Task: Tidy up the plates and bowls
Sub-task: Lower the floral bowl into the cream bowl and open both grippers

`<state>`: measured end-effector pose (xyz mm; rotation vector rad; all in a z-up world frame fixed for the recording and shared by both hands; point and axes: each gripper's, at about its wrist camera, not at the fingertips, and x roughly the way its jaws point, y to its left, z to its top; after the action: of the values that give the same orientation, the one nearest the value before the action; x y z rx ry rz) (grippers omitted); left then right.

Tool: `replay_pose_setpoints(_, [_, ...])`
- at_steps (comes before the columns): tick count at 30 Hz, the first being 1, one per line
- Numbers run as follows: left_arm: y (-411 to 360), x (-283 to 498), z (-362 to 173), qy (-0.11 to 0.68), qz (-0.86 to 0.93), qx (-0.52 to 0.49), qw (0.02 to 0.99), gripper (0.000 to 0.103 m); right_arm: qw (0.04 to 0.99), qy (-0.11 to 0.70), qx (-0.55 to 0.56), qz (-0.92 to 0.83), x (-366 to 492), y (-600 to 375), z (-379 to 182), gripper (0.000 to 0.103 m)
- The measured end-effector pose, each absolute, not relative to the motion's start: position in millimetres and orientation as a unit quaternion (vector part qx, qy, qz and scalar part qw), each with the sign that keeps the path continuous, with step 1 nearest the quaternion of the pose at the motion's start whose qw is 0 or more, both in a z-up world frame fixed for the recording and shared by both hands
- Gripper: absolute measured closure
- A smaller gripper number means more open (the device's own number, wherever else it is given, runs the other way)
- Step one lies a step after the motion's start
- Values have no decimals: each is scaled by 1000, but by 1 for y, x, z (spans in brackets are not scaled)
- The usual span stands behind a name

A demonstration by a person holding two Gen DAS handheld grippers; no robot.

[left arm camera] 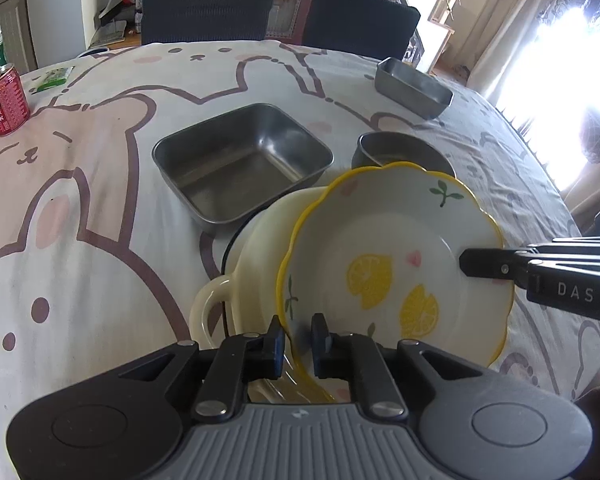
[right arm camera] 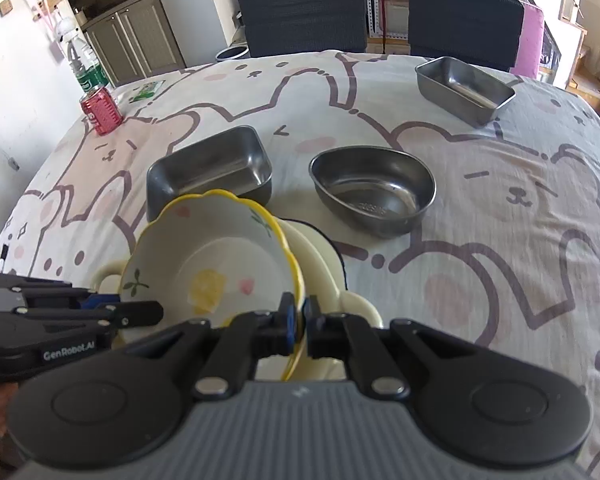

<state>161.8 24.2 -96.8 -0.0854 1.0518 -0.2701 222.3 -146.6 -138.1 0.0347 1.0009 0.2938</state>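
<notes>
Nearest my left wrist view, the left tongs [left arm camera: 297, 342] straddle the near rim of the lemon plate [left arm camera: 396, 264], but the jaws stand a little apart with the rim loose between them, so I read no grip there. From there I go down in size. The table [left arm camera: 80, 208], under its bear-print cloth, fills both views. The square steel pan [left arm camera: 242, 160] sits at centre, the oval steel bowl [right arm camera: 374, 190] right of centre in the right wrist view, and the small loaf tin [right arm camera: 464, 88] at upper right.

The plate itself tilts, lying partly in the cream handled dish [left arm camera: 248, 240] beneath it, low in the frame. The right tongs [right arm camera: 299, 322] are clamped on its yellow edge, so that side carries the weight. For the next move, I judge the right hand is the one in control: the plate runs up and left from its tongs, across the dish.
</notes>
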Motion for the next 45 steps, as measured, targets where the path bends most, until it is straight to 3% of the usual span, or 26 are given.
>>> replay_pose_setpoints(20, [11, 163, -101, 506, -131, 14, 852, 84, 861, 488, 5, 141, 226, -145, -143, 96])
replay_pose_setpoints(45, [18, 164, -99, 514, -130, -9, 848, 84, 848, 511, 23, 135, 240, -149, -156, 97])
